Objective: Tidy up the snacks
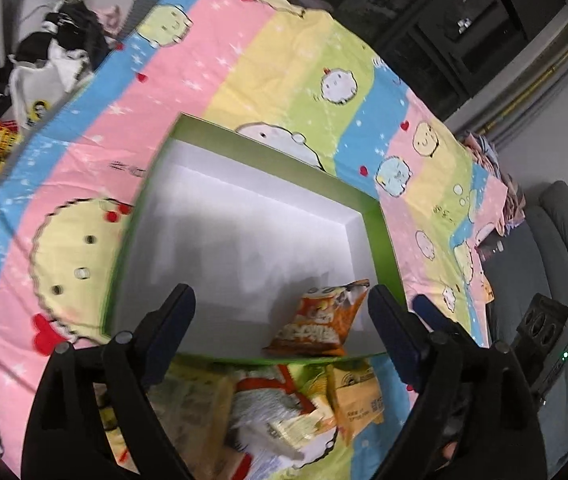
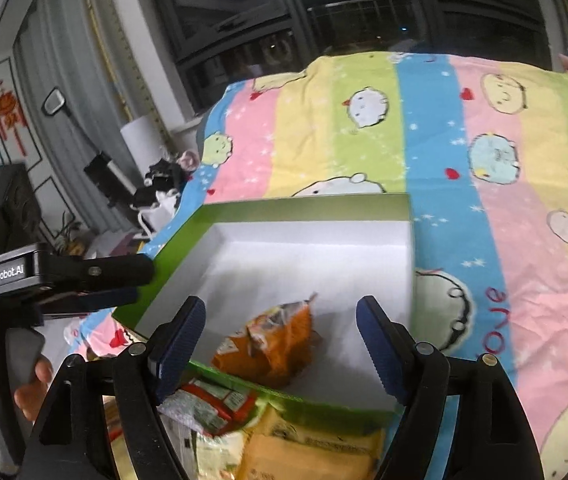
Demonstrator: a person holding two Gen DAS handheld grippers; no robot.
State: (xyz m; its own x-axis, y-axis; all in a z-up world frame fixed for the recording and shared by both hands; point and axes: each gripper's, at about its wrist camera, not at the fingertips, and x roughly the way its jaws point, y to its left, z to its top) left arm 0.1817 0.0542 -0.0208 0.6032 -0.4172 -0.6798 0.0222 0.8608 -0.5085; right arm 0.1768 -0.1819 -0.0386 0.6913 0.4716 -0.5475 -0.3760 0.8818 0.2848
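Observation:
A green box [image 1: 383, 236] with a white inside lies on the cartoon bedspread; it also shows in the right wrist view [image 2: 303, 204]. One orange snack bag [image 1: 319, 320] lies inside near the front wall, and shows in the right wrist view [image 2: 272, 344]. Several loose snack packets [image 1: 284, 412] lie in front of the box, also in the right wrist view [image 2: 284, 436]. My left gripper [image 1: 282, 312] is open and empty above the box's front edge. My right gripper [image 2: 282, 332] is open and empty just over the orange bag. The left gripper's body [image 2: 64, 284] shows at the left of the right wrist view.
The striped pastel bedspread [image 1: 244, 92] covers the surface. Clothes and bags [image 1: 56, 52] pile at the far left. A grey sofa [image 1: 563, 232] and a black device [image 1: 543, 328] stand at the right. Dark windows [image 2: 284, 20] lie behind.

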